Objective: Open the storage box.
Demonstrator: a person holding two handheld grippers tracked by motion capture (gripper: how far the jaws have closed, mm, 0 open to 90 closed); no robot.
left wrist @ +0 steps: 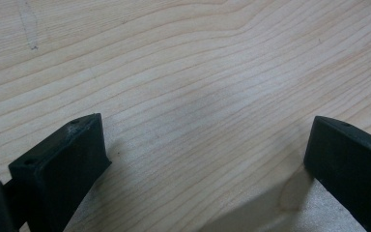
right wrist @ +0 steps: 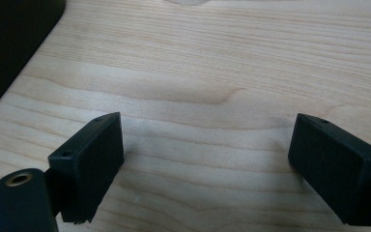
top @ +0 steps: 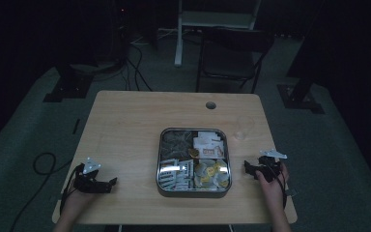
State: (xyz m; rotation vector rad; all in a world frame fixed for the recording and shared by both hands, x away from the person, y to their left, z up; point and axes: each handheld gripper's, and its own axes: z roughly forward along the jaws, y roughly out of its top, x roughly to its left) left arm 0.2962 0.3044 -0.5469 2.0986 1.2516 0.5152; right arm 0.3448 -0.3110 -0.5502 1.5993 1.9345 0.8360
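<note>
Both grippers, left gripper (top: 110,182) and right gripper (top: 248,167), rest with fingers spread and empty on the bench (top: 125,125), the tin of packets (top: 193,189) lying between them, a clear cup (top: 242,128) beyond

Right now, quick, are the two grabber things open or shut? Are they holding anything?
Left gripper: open, fingers wide apart over bare table, holding nothing.
Right gripper: open, fingers wide apart over the table, holding nothing.
</note>
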